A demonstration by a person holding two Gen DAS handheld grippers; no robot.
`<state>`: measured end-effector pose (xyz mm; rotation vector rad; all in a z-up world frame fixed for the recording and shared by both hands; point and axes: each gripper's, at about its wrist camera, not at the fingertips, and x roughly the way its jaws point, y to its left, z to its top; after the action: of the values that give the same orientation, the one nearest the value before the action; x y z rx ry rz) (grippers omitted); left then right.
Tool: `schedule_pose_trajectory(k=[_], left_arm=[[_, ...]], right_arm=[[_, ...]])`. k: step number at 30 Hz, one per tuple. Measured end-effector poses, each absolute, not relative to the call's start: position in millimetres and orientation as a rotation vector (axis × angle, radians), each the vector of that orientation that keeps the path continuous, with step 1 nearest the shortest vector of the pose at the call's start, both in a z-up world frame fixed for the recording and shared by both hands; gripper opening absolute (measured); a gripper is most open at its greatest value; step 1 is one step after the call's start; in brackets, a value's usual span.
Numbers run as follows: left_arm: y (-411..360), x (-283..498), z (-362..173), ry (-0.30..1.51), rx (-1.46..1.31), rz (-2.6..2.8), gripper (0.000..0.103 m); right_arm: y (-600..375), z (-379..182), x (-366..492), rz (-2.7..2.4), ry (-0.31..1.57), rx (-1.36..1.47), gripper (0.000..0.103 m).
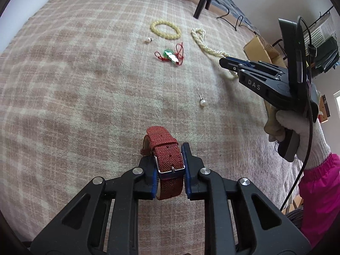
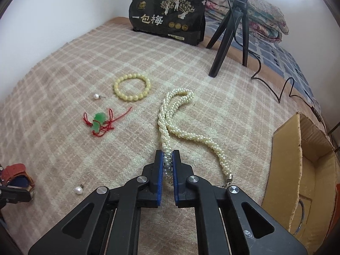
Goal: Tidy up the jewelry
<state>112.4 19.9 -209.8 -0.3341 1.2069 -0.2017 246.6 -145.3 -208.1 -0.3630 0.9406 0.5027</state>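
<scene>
My left gripper [image 1: 169, 165] is shut on a red woven watch strap [image 1: 167, 148] near its metal buckle, just above the plaid blanket. The watch also shows in the right wrist view [image 2: 17, 175]. My right gripper [image 2: 167, 161] is shut on a twisted pearl necklace [image 2: 170, 116] that trails away over the blanket; it also shows in the left wrist view [image 1: 204, 42]. A yellow bead bracelet [image 2: 132, 87], a green pendant on red cord [image 2: 98, 121] and two pearl earrings [image 2: 96, 96] [image 2: 78, 190] lie loose on the blanket.
An open cardboard box [image 2: 306, 170] stands at the right edge of the bed. A black snack bag [image 2: 167, 14], a black tripod [image 2: 231, 34] with a cable and folded quilts [image 2: 255, 8] are at the back.
</scene>
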Motion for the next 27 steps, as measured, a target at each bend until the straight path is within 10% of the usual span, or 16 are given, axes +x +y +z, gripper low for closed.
schedule_pose_trajectory(k=[27], left_arm=[[15, 111, -142, 1.043, -0.381, -0.252, 0.017]], right_arm=[[-166, -114, 219, 0.46, 0.721, -0.267, 0.006]])
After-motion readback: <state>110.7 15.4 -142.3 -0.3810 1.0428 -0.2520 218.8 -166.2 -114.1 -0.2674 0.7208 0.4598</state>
